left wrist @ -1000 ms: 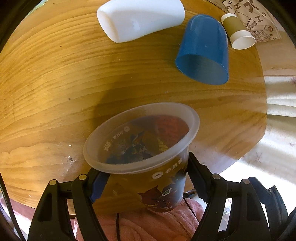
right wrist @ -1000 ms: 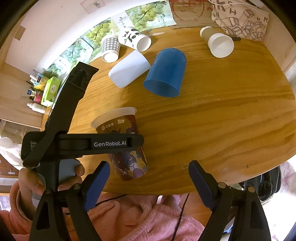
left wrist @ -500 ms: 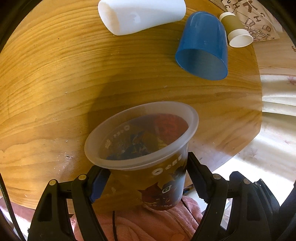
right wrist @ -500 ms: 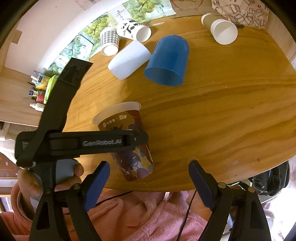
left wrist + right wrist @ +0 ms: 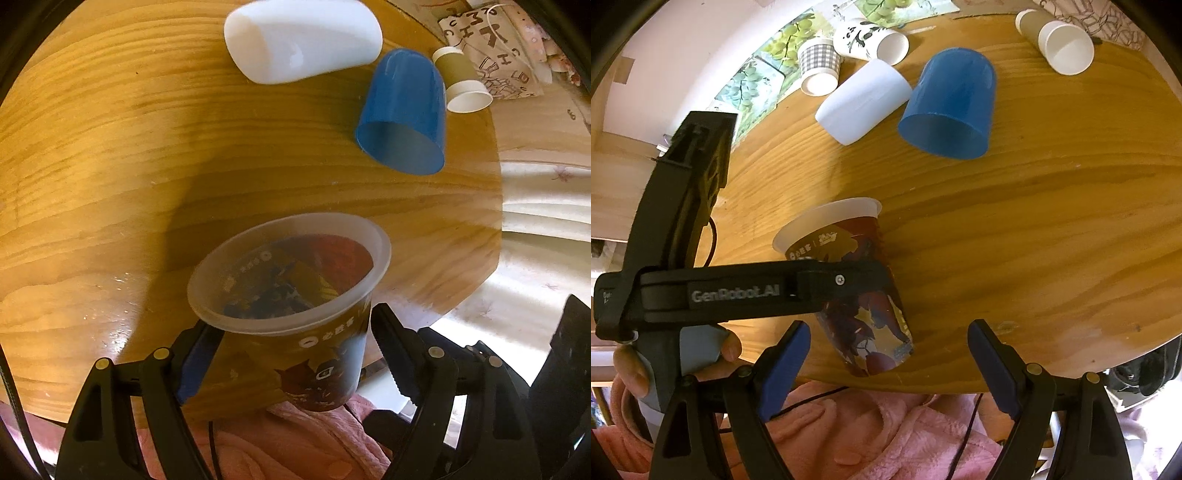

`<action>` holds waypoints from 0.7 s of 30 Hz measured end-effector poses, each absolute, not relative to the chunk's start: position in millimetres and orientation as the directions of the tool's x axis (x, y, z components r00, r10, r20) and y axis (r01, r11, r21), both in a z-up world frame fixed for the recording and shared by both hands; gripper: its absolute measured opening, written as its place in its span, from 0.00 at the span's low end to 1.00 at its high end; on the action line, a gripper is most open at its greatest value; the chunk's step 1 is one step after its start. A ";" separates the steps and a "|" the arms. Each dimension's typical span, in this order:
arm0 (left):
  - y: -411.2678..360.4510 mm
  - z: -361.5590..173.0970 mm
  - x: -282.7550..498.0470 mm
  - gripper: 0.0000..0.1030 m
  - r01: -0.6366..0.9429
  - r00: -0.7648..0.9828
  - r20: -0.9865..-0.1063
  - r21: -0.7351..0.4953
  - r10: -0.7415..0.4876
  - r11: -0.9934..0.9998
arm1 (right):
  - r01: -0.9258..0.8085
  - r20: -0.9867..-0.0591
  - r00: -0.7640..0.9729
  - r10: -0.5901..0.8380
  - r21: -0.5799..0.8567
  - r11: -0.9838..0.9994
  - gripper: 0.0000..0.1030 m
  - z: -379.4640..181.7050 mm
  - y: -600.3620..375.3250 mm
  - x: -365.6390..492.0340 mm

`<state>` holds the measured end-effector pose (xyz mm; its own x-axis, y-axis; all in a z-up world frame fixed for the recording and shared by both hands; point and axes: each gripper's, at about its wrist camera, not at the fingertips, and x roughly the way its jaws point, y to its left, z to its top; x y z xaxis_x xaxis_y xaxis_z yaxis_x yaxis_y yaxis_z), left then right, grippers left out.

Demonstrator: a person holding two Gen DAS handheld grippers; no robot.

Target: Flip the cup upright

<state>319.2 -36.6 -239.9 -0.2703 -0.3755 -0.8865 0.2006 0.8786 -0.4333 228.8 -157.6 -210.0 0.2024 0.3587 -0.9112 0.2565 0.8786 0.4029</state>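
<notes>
A printed brown cup with a frosted white rim is held by my left gripper, whose jaws are shut on its sides. Its mouth faces up and it stands tilted at the near edge of the round wooden table. In the right wrist view the same cup leans left with the left gripper clamped across its middle. My right gripper is open and empty, just in front of the cup's base.
A blue cup and a white cup lie on their sides mid-table. A brown paper cup, a panda cup and a checked cup sit at the far edge. Pink sleeve below.
The cup in my left gripper has shifted slightly toward the table's near edge and tilted a bit more upright. The right gripper stays open.
</notes>
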 end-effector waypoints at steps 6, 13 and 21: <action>-26.5 -233.8 322.4 0.81 0.184 -0.256 -0.870 -0.473 -0.422 0.862 | 0.251 -0.902 0.173 0.395 0.428 0.868 0.85 -218.1 -146.7 239.7; 6.2 -226.2 327.0 0.81 0.165 -0.229 -0.847 -0.519 -0.480 0.838 | 0.275 -0.895 0.141 0.423 0.446 0.852 0.85 -230.7 -136.6 249.5; 39.6 -218.2 331.3 0.81 0.121 -0.178 -0.835 -0.544 -0.521 0.831 | 0.312 -0.876 0.099 0.473 0.478 0.821 0.85 -245.5 -127.6 257.8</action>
